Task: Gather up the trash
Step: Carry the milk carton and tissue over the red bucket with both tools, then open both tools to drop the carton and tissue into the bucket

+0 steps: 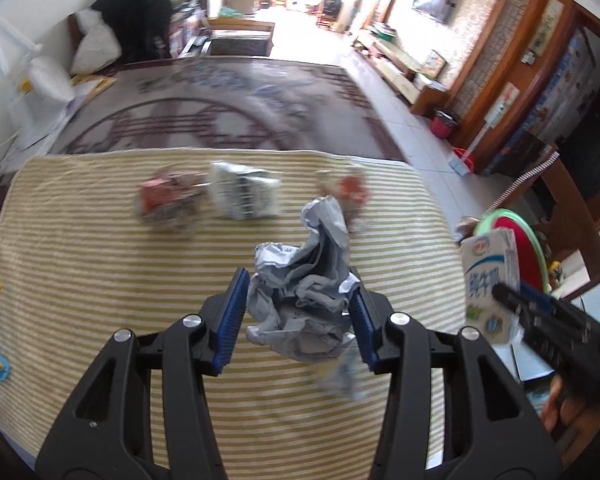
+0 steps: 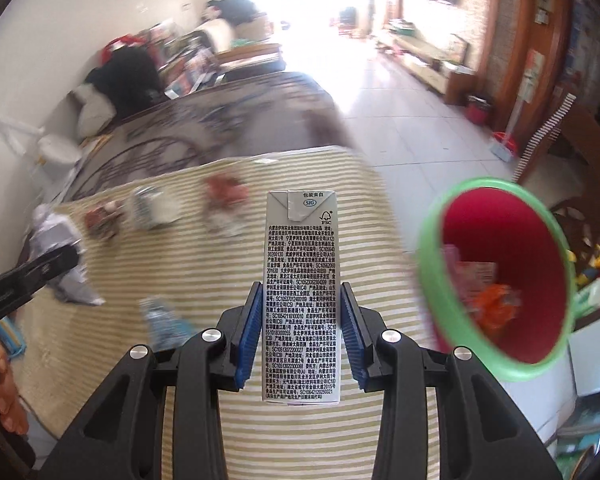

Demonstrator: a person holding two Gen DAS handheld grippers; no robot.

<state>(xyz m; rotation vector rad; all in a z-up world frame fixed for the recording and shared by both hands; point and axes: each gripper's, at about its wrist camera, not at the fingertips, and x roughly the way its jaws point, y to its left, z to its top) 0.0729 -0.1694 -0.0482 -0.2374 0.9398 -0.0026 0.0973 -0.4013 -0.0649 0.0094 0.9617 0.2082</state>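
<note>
Transport step in hand: both loads are gripped and lifted clear of the striped cloth [image 1: 100, 280]. The left hand-held gripper [image 1: 298, 314] is clamped on a crumpled grey wrapper [image 1: 300, 292], which bulges ahead of its pads. The right hand-held gripper [image 2: 300, 332] is closed narrow on an upright milk carton [image 2: 301, 280], printed face toward the camera. The red bin with green rim [image 2: 496, 280] stands just right of and ahead of the carton, some trash already inside. Next move, by judgement: carry the carton over the rim, then release. More wrappers [image 1: 244, 196] remain ahead of the left load.
</note>
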